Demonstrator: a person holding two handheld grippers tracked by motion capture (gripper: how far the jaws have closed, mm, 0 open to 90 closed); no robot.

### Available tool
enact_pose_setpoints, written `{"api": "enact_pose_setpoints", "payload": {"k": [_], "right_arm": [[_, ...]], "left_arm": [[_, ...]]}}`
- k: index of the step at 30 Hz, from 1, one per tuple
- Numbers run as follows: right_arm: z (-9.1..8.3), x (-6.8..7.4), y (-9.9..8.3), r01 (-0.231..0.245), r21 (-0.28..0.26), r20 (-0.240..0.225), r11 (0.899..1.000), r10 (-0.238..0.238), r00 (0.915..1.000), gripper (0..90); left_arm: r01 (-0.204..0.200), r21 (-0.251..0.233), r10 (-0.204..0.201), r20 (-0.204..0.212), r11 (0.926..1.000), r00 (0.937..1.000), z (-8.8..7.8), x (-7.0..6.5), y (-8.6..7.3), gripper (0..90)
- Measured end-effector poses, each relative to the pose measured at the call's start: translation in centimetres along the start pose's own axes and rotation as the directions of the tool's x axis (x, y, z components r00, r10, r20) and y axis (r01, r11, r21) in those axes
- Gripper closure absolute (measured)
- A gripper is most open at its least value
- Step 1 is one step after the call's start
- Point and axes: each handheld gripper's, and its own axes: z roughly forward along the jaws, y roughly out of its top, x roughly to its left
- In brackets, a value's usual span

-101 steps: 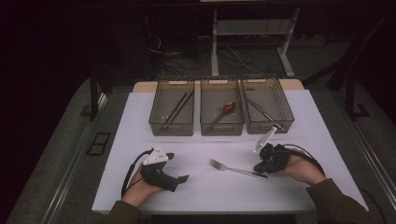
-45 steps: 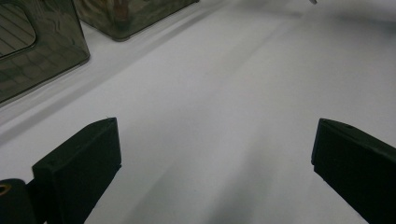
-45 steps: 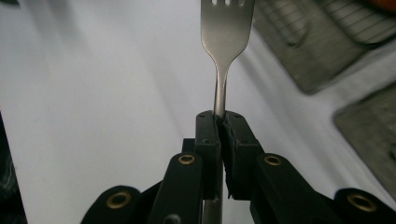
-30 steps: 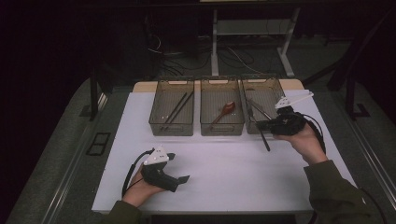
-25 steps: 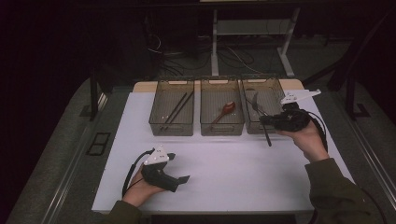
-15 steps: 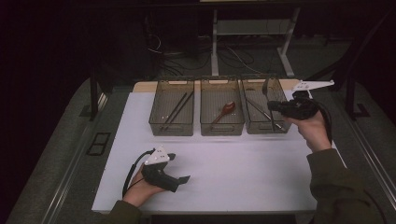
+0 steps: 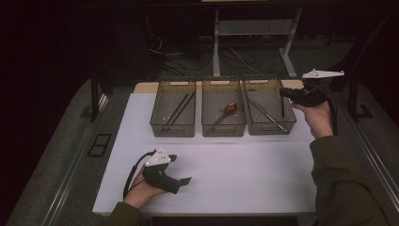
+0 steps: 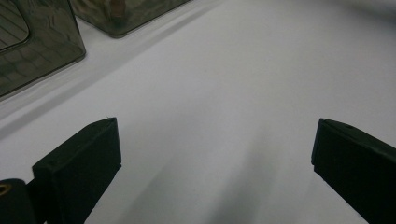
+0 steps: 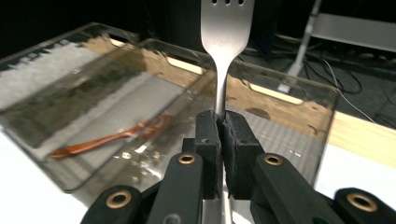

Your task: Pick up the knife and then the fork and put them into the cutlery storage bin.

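My right gripper is shut on the thin handle of a metal fork, whose tines point away from the camera. In the high view the right gripper hovers at the right edge of the right-hand bin, which holds another metal utensil. The left gripper rests on the white table near its front left. Its jaws stand wide open with nothing between them.
Three smoky clear bins line the back of the table. The left bin holds dark chopsticks, the middle bin a wooden spoon. Cables and a metal stand lie beyond the table.
The right gripper lifted the fork off the front right of the table and carried it back and to the right, up to the right-hand bin. The left gripper stayed put.
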Motion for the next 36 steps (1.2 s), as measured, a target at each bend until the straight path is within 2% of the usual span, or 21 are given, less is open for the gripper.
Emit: {"api": "enact_pose_setpoints", "payload": {"k": [6, 13, 17, 23, 36], "right_arm": [[1.3, -1.0, -0.9, -0.005, 0.071, 0.029, 0.997, 0.003, 0.9996, 83.8], [2.4, -1.6, -1.9, -0.014, 0.157, 0.045, 0.987, 0.007, 0.999, 83.8], [3.1, -1.7, -2.4, -0.002, 0.227, 0.053, 0.974, -0.011, 0.9986, 83.8], [4.0, -1.8, -2.9, 0.002, 0.286, 0.051, 0.958, -0.017, 0.9986, 83.8], [6.0, -1.3, -2.8, 0.042, 0.377, 0.036, 0.925, -0.06, 0.9975, 82.8]], "left_arm": [[0.003, 0.001, -0.003, 0.0, 1.0, 1.0, 0.0, 0.0, 0.0, 0.6], [0.001, 0.002, -0.001, 0.001, 1.0, 1.0, 0.0, 0.0, 0.0, 0.6], [0.0, 0.003, 0.0, 0.001, 1.0, 1.0, 0.0, 0.0, 0.0, 0.6], [0.001, 0.003, -0.001, 0.001, 1.0, 1.0, 0.0, 0.0, -0.1, 0.6], [-0.013, 0.0, 0.013, -0.01, 0.9999, 0.9999, 0.0, 0.1, 0.0, 0.0]]}}
